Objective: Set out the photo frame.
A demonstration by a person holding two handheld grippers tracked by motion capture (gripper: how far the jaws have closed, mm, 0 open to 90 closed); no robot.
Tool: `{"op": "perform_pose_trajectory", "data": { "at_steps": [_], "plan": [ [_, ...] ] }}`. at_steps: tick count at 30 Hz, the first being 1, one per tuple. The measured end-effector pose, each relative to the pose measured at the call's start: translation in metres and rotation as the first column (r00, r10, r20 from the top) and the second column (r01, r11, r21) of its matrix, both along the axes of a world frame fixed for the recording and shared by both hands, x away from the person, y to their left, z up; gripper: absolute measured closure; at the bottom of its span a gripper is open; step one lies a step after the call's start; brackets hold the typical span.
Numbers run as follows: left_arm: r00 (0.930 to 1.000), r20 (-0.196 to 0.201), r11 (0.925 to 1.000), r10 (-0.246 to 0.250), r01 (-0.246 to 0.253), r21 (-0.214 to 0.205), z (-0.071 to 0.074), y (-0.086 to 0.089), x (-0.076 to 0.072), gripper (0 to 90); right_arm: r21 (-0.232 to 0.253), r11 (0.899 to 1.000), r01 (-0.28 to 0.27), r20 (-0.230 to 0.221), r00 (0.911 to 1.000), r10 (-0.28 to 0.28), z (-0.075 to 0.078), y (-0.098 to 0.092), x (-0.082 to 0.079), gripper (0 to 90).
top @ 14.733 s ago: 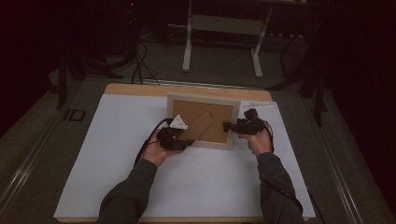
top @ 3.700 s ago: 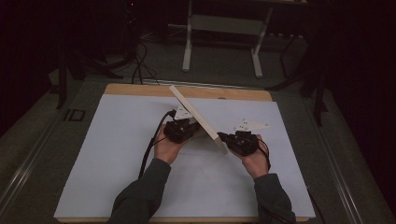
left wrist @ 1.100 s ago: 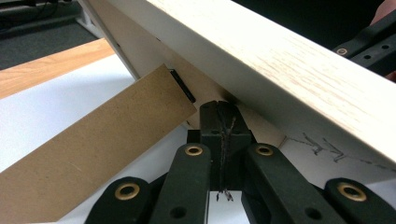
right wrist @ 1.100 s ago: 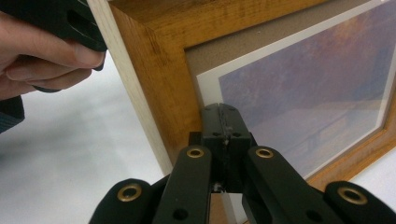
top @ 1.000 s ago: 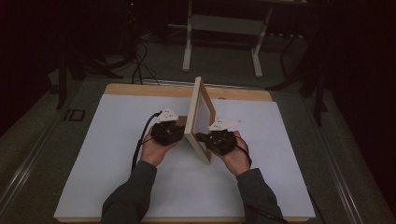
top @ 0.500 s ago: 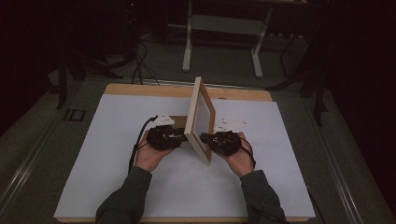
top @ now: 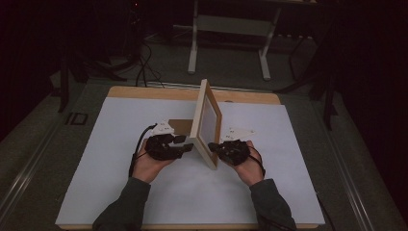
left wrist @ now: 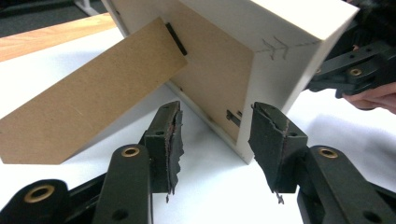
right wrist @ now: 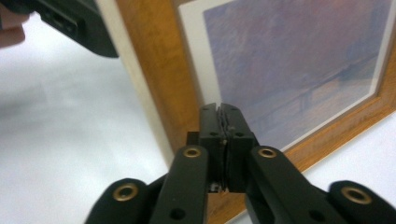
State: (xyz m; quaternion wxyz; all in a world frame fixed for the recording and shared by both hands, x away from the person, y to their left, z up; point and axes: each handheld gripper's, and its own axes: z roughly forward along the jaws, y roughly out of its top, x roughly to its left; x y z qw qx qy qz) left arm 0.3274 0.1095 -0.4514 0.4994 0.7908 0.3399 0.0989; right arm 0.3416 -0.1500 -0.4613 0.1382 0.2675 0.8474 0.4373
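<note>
White sheeting covers the table (top: 120, 192); the picture frame (top: 207, 122) stands upright between both grippers. Left gripper (left wrist: 217, 140) has just been opening, its spread fingers (left wrist: 170, 140) straddling the frame's corner untouched. Right gripper (right wrist: 223, 114) is pressed together, tips against the frame's front.

Right gripper (right wrist: 223, 119) fingers pressed together, tips against wooden picture frame (right wrist: 159, 84), print behind.

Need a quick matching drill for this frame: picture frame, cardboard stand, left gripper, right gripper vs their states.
Things:
1. picture frame
2. cardboard stand
3. left gripper
4. right gripper

States:
A. jaws shut, tips against the frame's front
B. swung out behind the frame, foot on the white sheet
C. upright on its lower edge
D. jaws apart, nothing clamped

Pairs: 1-C, 2-B, 3-D, 4-A
</note>
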Motion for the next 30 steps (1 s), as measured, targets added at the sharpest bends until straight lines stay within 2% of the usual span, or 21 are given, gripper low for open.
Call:
{"op": "perform_pose_trajectory", "data": {
  "at_steps": [6,10,19,26,30],
  "plan": [
    [0.9997,0.01,0.9996,-0.022,0.022,-0.016,0.003,0.0,-0.006,48.7,-0.011,1.0,0.008,0.008,0.9999,-0.008,-0.003,-0.002,-0.003,90.0],
    [0.9994,0.034,0.9999,-0.008,0.008,-0.008,0.009,-0.004,-0.009,44.2,-0.022,1.0,0.006,-0.008,0.9999,-0.006,-0.009,-0.004,-0.005,90.0],
    [0.9988,0.048,0.9999,-0.01,0.01,-0.008,0.014,-0.015,-0.009,39.3,-0.058,0.998,-0.021,-0.03,0.9994,0.019,-0.021,-0.002,-0.009,90.0],
    [0.9983,0.057,0.9999,0.013,-0.013,-0.001,0.019,-0.026,-0.005,39.4,-0.05,0.999,-0.015,-0.037,0.9992,0.013,-0.022,-0.001,-0.009,90.0],
    [0.9982,0.049,0.9993,0.035,-0.036,0.008,0.02,-0.032,-0.001,40.6,-0.045,0.999,-0.013,-0.039,0.9992,0.011,-0.023,-0.001,-0.009,90.0]
  ]
}}
